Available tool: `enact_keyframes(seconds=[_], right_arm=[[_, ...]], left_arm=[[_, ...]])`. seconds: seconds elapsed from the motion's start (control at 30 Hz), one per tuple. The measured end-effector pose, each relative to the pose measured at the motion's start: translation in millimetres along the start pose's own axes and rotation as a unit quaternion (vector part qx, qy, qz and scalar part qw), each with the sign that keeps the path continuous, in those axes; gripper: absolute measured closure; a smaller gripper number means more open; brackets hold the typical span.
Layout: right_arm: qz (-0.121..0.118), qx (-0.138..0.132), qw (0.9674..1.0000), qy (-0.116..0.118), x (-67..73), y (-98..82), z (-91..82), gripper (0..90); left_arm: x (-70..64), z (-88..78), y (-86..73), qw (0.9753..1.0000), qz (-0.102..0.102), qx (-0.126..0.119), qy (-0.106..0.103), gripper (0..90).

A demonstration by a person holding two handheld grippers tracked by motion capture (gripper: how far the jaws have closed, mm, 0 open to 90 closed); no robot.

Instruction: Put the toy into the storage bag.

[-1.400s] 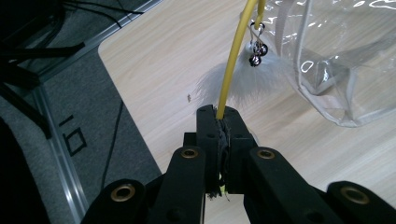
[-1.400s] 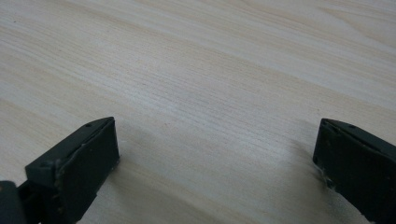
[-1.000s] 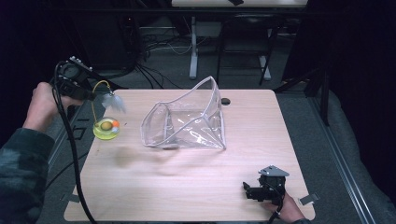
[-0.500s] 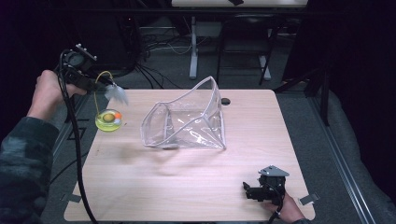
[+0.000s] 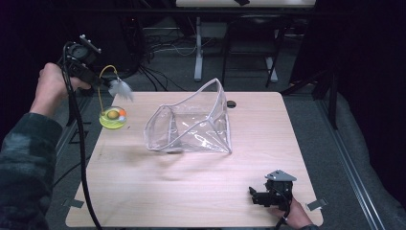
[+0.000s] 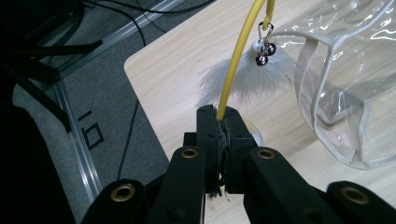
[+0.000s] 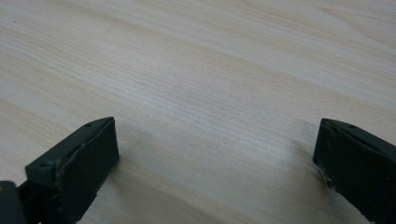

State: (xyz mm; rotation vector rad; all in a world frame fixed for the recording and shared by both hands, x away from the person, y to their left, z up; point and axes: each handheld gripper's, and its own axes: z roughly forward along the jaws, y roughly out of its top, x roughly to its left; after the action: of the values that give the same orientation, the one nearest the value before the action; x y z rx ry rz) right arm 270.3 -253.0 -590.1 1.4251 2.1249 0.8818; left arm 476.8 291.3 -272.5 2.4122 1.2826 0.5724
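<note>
The yellow wand (image 6: 238,56) of a cat toy stood pinched in the left claw (image 6: 219,122), its white feather (image 5: 120,89) dangling above the tabletop (image 5: 191,191) beside the clear bag (image 5: 191,127). The right claw (image 7: 215,154) rested wide open and empty near the front edge.

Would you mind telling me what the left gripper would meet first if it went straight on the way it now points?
Probably the clear plastic bag, past the white feather on the yellow wire that the left gripper clamps; depth is hard to judge.
</note>
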Motion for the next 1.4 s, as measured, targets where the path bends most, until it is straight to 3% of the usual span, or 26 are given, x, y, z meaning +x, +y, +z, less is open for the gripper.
enact_keyframes(seconds=[1.07,1.4], right_arm=[[0.0,0.0,1.0,0.0,0.0,0.1,0.0,0.0],[0.0,0.001,1.0,0.0,0.0,0.1,-0.1,0.0]], left_arm=[[-22.2,-36.0,36.0,0.999,0.032,-0.031,0.005,87.9],[-35.6,-44.1,47.4,0.9976,0.051,-0.045,-0.011,87.9]])
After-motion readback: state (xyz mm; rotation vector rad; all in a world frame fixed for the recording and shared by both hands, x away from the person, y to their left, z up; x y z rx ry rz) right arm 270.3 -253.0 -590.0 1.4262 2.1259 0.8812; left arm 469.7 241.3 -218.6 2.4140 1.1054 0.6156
